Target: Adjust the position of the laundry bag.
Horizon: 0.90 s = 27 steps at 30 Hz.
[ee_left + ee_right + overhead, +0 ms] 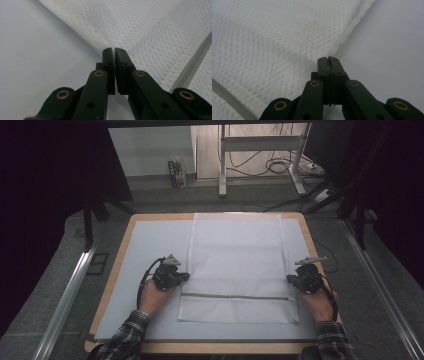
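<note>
A white mesh bag lies flat on a pale sheet that covers the wooden table. A grey zip runs across the bag near its front end. My left gripper sits at the bag's left edge, just above the zip line. In the left gripper view its jaws are shut, with the hem of the mesh running in between them. At the bag's right edge my right gripper is shut on the mesh, which rises slightly to the jaws.
The table's wooden rim shows around the sheet. Metal rails run along the floor on both sides. Behind the table stand a white desk frame, loose cables and a small box.
</note>
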{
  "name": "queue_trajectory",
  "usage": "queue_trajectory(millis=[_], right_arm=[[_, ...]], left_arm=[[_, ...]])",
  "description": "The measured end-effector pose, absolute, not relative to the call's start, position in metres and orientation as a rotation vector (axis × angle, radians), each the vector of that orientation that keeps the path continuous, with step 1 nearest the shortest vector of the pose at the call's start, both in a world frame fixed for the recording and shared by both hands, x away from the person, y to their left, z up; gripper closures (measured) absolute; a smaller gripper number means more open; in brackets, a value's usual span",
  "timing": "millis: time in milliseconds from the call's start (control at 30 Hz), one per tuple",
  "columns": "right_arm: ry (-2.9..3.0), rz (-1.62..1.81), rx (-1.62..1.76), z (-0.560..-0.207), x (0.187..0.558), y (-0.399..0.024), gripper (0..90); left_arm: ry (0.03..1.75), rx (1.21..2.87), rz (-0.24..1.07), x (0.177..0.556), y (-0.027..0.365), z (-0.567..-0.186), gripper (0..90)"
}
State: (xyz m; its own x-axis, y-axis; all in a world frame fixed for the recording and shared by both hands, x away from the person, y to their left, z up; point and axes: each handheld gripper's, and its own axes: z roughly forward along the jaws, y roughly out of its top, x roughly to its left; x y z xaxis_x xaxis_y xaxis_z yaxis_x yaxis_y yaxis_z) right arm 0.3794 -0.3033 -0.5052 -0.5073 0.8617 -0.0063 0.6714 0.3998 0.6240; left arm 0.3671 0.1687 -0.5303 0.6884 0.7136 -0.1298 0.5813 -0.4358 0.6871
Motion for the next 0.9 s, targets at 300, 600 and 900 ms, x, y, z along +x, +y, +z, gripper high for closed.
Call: queue_trajectory(millis=[300, 600, 900], right_arm=[[2.405, 0.801, 1.21, -0.504, 0.372, -0.286, 87.6], [2.445, 0.804, 1.137, -0.503, 0.364, -0.278, 87.5], [2.486, 0.798, 1.079, -0.504, 0.358, -0.266, 87.4]], left_arm=[[0.967, 2.208, 0.254, 0.351, 0.18, -0.527, 86.7], [0.954, 2.253, 0.287, 0.335, 0.187, -0.523, 86.7], [0.968, 2.258, 0.292, 0.321, 0.196, -0.523, 86.6]])
